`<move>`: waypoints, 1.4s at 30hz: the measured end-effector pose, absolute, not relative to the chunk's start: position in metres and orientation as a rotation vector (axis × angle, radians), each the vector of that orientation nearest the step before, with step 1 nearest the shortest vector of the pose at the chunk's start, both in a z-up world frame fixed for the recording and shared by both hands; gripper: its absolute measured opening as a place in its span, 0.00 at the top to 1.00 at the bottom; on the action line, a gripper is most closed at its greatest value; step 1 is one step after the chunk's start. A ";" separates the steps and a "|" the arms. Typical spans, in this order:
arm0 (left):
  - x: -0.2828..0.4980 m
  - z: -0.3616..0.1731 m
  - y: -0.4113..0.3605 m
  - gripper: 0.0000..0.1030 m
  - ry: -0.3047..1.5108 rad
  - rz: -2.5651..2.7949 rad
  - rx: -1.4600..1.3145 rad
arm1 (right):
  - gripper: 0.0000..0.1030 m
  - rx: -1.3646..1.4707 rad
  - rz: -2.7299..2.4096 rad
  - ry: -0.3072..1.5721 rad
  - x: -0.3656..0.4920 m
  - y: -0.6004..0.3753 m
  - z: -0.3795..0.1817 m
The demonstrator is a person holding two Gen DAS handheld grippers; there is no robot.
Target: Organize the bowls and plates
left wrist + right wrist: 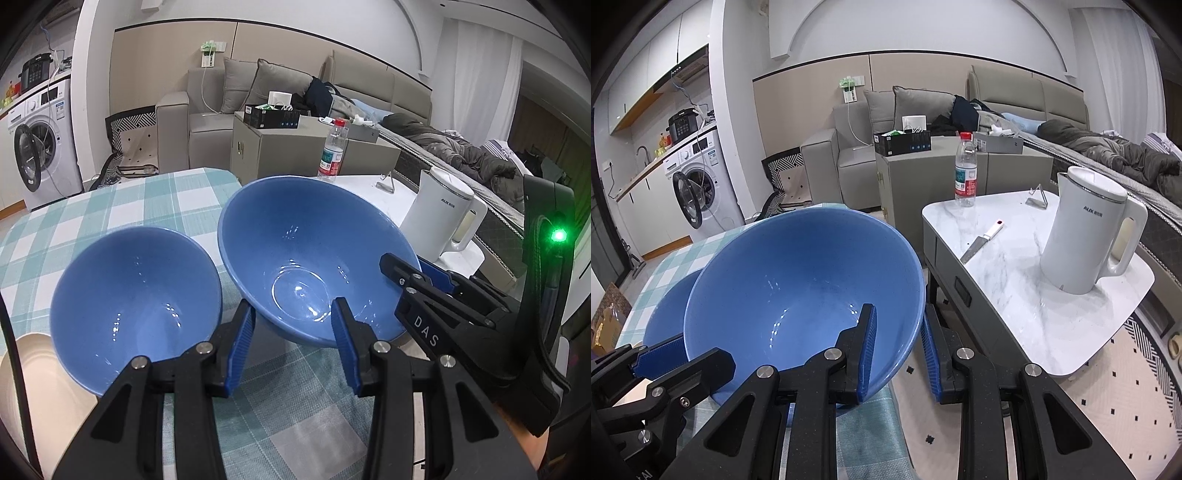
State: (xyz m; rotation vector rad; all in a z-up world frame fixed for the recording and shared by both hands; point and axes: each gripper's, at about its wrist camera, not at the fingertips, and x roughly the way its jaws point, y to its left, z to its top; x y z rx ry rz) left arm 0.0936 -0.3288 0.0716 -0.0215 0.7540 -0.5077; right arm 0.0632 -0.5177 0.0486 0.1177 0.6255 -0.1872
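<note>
Two blue bowls show in the left wrist view. My right gripper is shut on the near rim of the larger bowl, one finger inside and one outside, and the bowl hangs tilted by the checked table's right edge. That gripper also shows clamped on this bowl. The smaller bowl lies left of it, partly hidden behind the big one in the right wrist view. My left gripper stands partly open with nothing between its pads. The smaller bowl's rim passes just outside its left finger.
A cream plate lies at the lower left on the checked tablecloth. To the right, a marble side table carries a white kettle, a knife and a water bottle. A sofa stands behind.
</note>
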 end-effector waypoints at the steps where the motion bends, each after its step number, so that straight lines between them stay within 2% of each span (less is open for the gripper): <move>1: 0.093 0.073 -0.329 0.60 0.752 -0.508 -0.021 | 0.76 0.116 -0.187 0.622 0.062 -0.517 0.050; 42: 0.082 0.097 -0.281 0.60 0.674 -0.457 -0.073 | 0.76 0.085 -0.126 0.501 0.047 -0.463 0.094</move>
